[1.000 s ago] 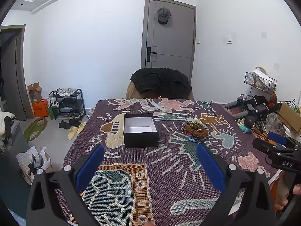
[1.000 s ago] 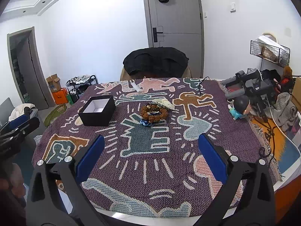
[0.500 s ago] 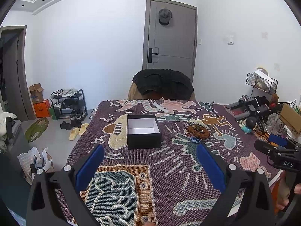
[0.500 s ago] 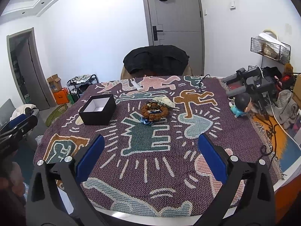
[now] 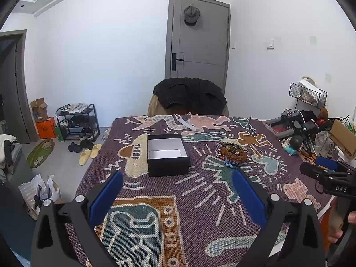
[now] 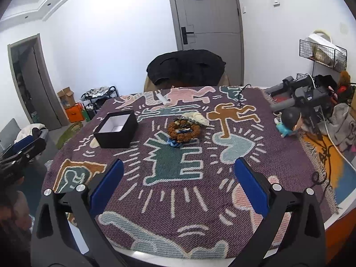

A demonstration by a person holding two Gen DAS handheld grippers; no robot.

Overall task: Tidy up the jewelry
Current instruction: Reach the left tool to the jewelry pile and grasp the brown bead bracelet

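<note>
Mid-tabletop on the patterned cloth, the bead jewelry heap beside the open black box is likely light, limp and slippery: with both grippers wide and empty, pinch one strand's outer loop

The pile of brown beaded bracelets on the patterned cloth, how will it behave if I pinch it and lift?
The pile of brown beaded bracelets looks like separate loose strands, so one pinch probably lifts only part. Strands would likely droop and swing. Round beads may slip between flat pads.
</note>
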